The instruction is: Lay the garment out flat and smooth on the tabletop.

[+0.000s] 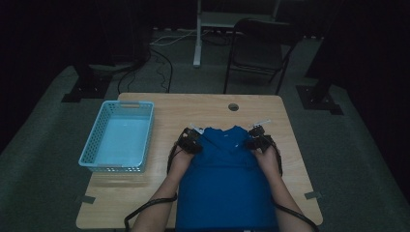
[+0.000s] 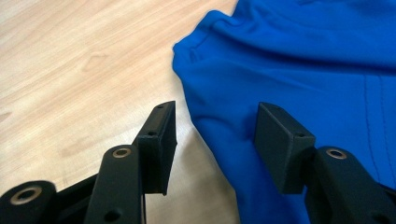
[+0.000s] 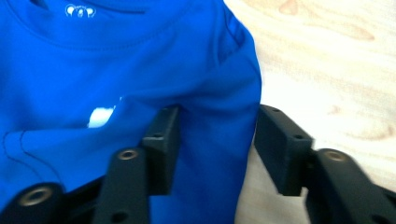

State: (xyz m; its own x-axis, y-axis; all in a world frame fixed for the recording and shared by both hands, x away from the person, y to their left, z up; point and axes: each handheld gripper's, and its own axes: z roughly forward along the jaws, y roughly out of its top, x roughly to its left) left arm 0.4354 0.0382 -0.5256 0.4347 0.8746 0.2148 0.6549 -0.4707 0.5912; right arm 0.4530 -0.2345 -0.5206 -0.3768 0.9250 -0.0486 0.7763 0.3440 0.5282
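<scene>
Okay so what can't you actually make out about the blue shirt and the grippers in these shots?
- Blue shirt: its lower hem is cut off by the high view's bottom edge.
- Small white print by the collar: too small and blurred to read in the right gripper view.
- Left hand-held gripper and right hand-held gripper: whether the jaws already pinch the cloth edge between them is unclear.

Dim room; grey carpet floor (image 1: 43,174); folding chair (image 1: 258,46) beyond wooden table (image 1: 203,108).
</scene>
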